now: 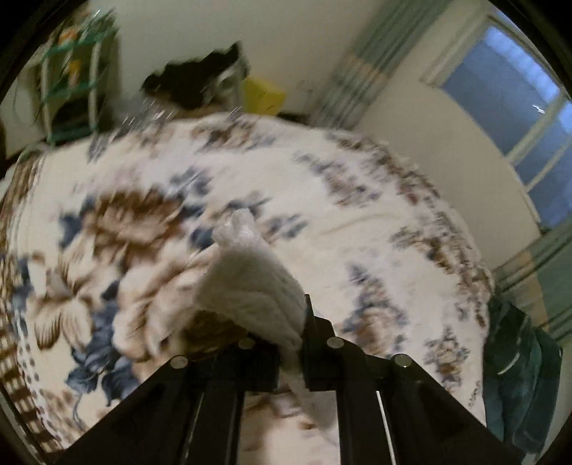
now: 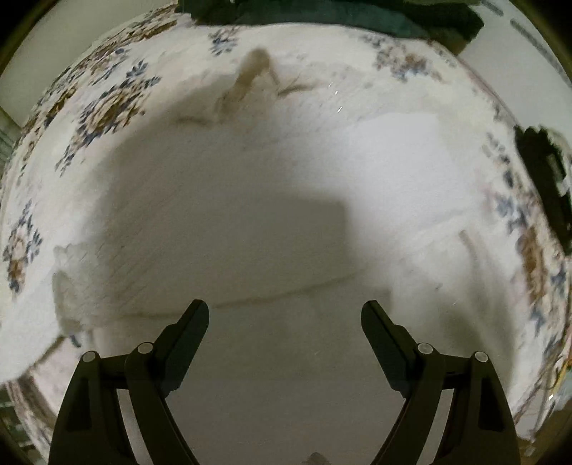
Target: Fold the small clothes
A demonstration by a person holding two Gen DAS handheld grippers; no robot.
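The left gripper point(image 1: 290, 343) has its fingers clamped narrow on a fold of the white fuzzy garment point(image 1: 250, 282) — the fabric bunches up between the two black fingers and pokes forward in a soft peak, lifted off the floral blanket point(image 1: 357, 200) that covers the bed. The left wrist view is pretty smeared with blur, so the finer texture of the cloth is hard to read. Behind the bed there's a window point(image 1: 518, 107) with striped curtains point(image 1: 361, 71), a yellow box point(image 1: 262, 94) near the wall, and a dark green garment point(image 1: 518, 375) piled at the right edge of the bed.

The right gripper point(image 2: 285, 314) is spread wide with nothing between its fingers, hovering just above the white fuzzy garment point(image 2: 250, 214), which lies spread flat across most of that view on the floral blanket point(image 2: 107, 103). A blocky shadow falls across the middle of the cloth. Whether the finger tips actually touch the fabric, I can't tell. There's a tan mark point(image 2: 250, 78) on the far part of the garment — could be a print or a trim, too blurry to say. The dark green garment point(image 2: 339, 18) sits along the far edge of the bed, and a black object point(image 2: 540, 179) shows at the right edge.
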